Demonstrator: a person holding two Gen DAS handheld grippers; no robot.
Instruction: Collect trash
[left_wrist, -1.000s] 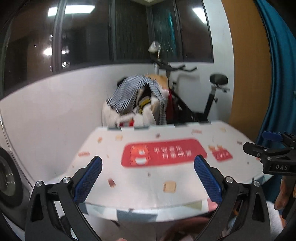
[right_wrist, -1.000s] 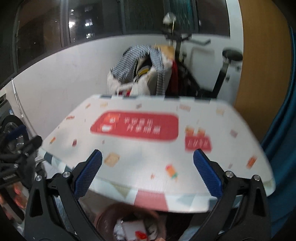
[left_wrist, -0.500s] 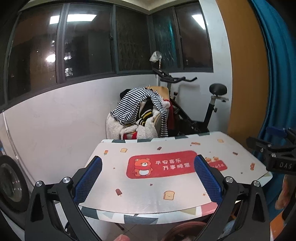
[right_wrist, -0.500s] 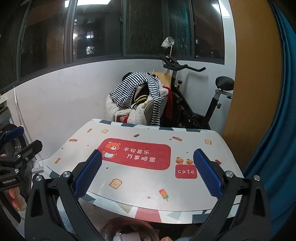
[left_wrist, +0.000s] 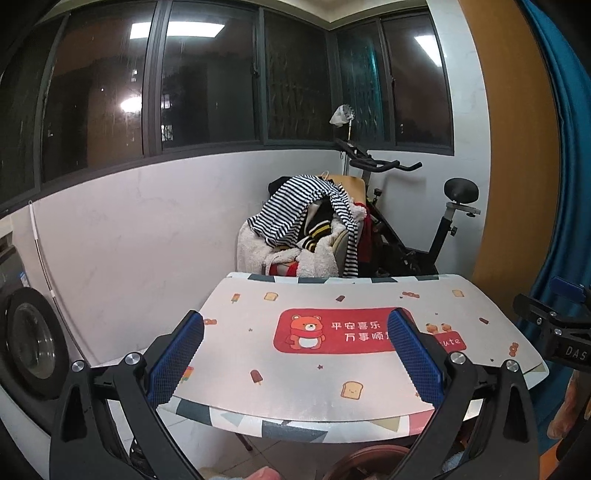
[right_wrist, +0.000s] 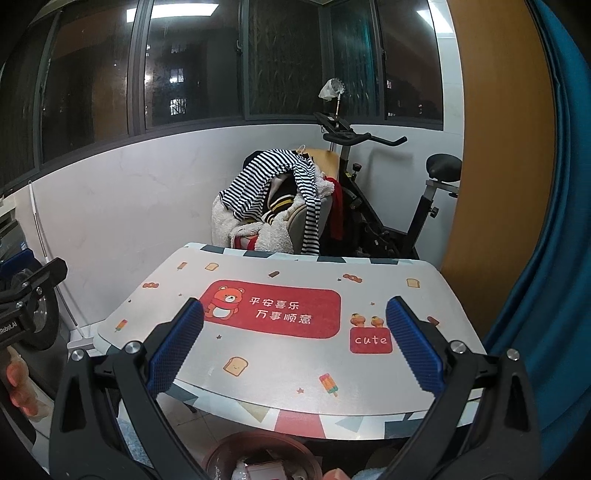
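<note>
Right, trash first: the only trash I can find sits in a reddish-brown bin (right_wrist: 258, 456) on the floor under the near edge of the table (right_wrist: 424, 291); in my right wrist view a white-and-red scrap (right_wrist: 264, 470) shows inside it. In the left wrist view just the bin rim (left_wrist: 369, 459) peeks out at the bottom. What else lies in there, I cannot tell.

My right gripper (right_wrist: 294, 341) hangs above the near table edge, jaws spread wide, nothing between the blue pads (right_wrist: 173, 352). My left gripper (left_wrist: 294, 352) is in the same posture, jaws wide, empty, blue pads (left_wrist: 413, 360) over the tabletop. Each gripper shows at the edge of the other's view: the right one (left_wrist: 554, 325) at the far right of the left camera, the left one (right_wrist: 26, 295) at the far left of the right camera, with fingers of a hand (right_wrist: 20, 384) below it.

The tabletop has a printed cover: a red panel with a bear (right_wrist: 271, 312), a small red "cute" patch (right_wrist: 370, 339), and toast and ice-lolly prints.

Beyond the table: a chair heaped with clothes, a striped garment (right_wrist: 273, 181) on top, and just beside it an exercise bike (right_wrist: 388, 206). White wall, dark windows (right_wrist: 184, 70) above. Washing machine door (left_wrist: 31, 341) at left. Blue curtain (right_wrist: 554, 258) at right, next to an orange panel (right_wrist: 498, 147).
</note>
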